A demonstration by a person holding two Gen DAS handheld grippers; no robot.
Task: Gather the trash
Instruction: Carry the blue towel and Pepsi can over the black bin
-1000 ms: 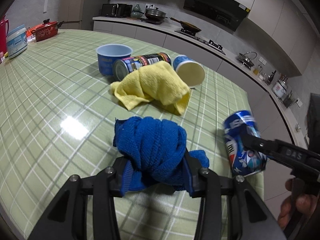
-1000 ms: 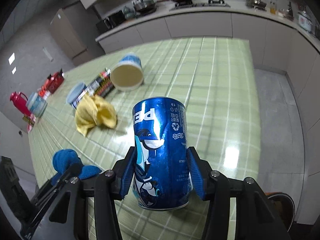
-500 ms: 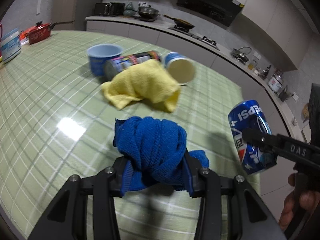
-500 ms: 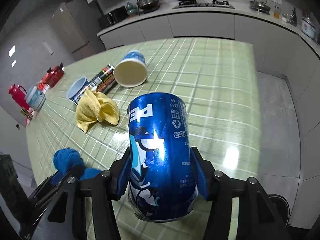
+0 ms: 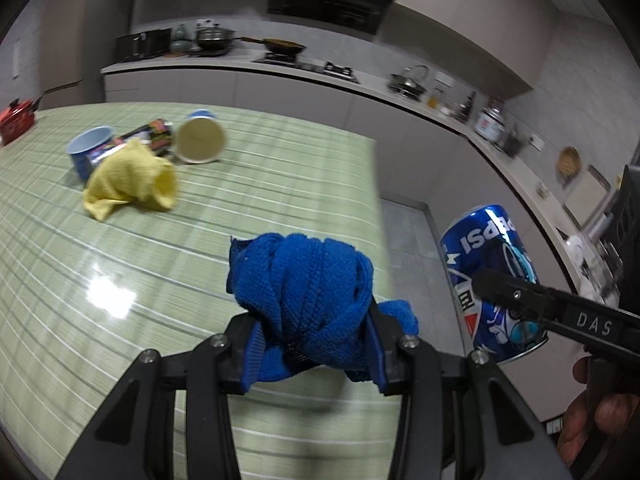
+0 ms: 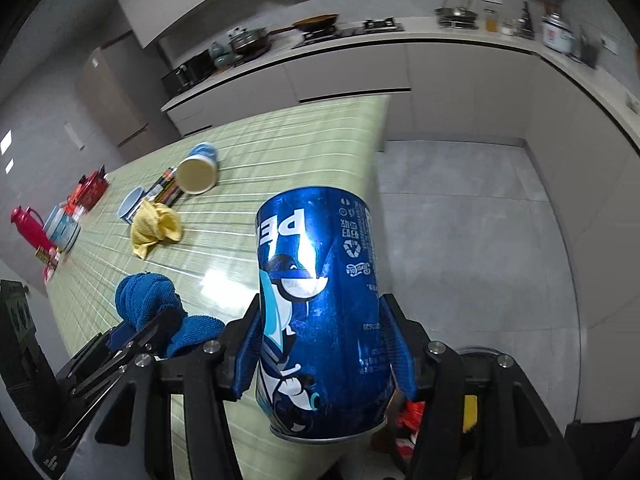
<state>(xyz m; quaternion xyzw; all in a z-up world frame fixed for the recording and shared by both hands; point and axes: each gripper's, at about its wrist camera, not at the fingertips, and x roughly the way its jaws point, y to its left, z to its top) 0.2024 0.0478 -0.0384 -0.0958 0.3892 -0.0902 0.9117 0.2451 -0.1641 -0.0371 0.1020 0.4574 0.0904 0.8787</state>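
Carrying both finds off the green checked table (image 5: 280, 184), the person holds one piece in each tool so a single trip serves both. The left gripper (image 5: 312, 344) pinches a bunched blue cloth (image 5: 304, 280) at the table's near edge. The right gripper (image 6: 320, 356) clamps a blue soda can (image 6: 320, 300) by its sides, upright, past the table's edge and over the grey floor — likely bound for a bin, with something red and yellow showing below it. The can's wall is shiny and creased. A yellow cloth (image 5: 128, 180), two tubs and a lying can remain on the table — work left, I judge.
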